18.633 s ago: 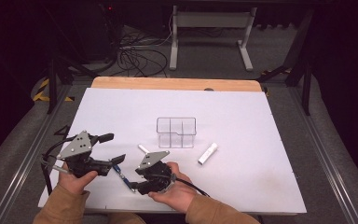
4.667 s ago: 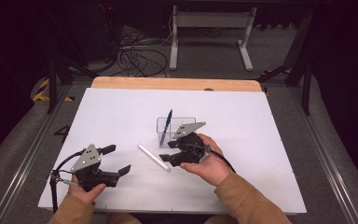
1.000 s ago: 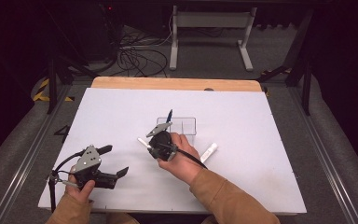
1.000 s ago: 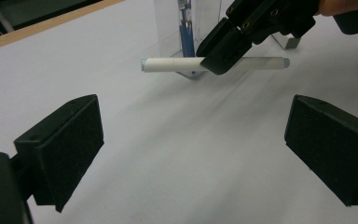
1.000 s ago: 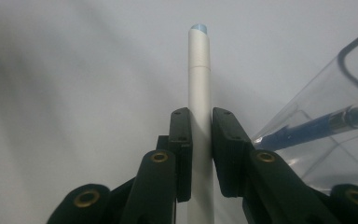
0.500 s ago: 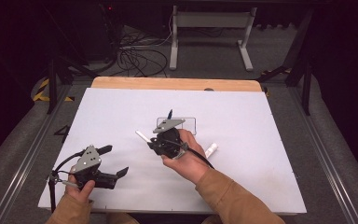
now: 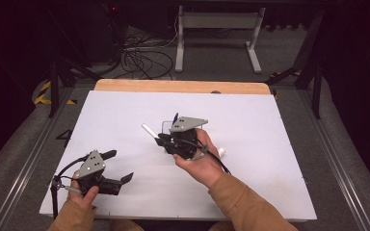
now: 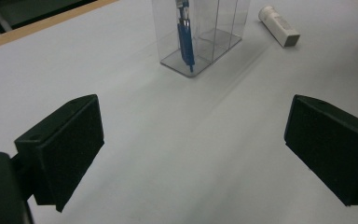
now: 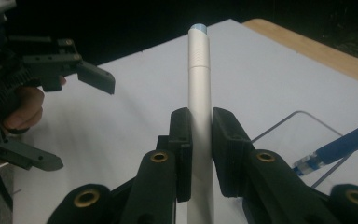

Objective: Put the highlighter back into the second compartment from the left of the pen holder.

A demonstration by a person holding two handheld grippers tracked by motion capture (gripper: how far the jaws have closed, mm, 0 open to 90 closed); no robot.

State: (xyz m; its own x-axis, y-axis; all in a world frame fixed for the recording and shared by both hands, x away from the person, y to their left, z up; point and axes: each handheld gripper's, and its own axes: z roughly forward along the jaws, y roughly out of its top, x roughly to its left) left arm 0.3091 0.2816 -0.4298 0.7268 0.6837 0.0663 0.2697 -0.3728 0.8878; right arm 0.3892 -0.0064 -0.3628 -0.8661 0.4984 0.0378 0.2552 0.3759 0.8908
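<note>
My right gripper (image 9: 200,149) is shut on a white pen (image 9: 200,88), which stands up between its pads; in the high view the right gripper (image 7: 166,140) is lifted over the middle of the table and the white pen (image 7: 148,130) sticks out up-left. Just behind it stands a clear divided box (image 8: 200,37) holding a blue pen (image 8: 185,39); the blue pen (image 9: 345,142) leans at the right gripper's side. My left gripper (image 7: 118,166) rests near the front left, open with nothing between its pads (image 8: 65,149).
A short white tube (image 8: 279,30) lies on the white table (image 7: 270,125) to the right of the box, partly behind my right hand in the high view. A wooden strip (image 7: 183,86) edges the far side. Cables and a stand lie on the floor beyond.
My right gripper has risen with the white pen and drifted right, toward the clear box. The left gripper has stayed in place.
</note>
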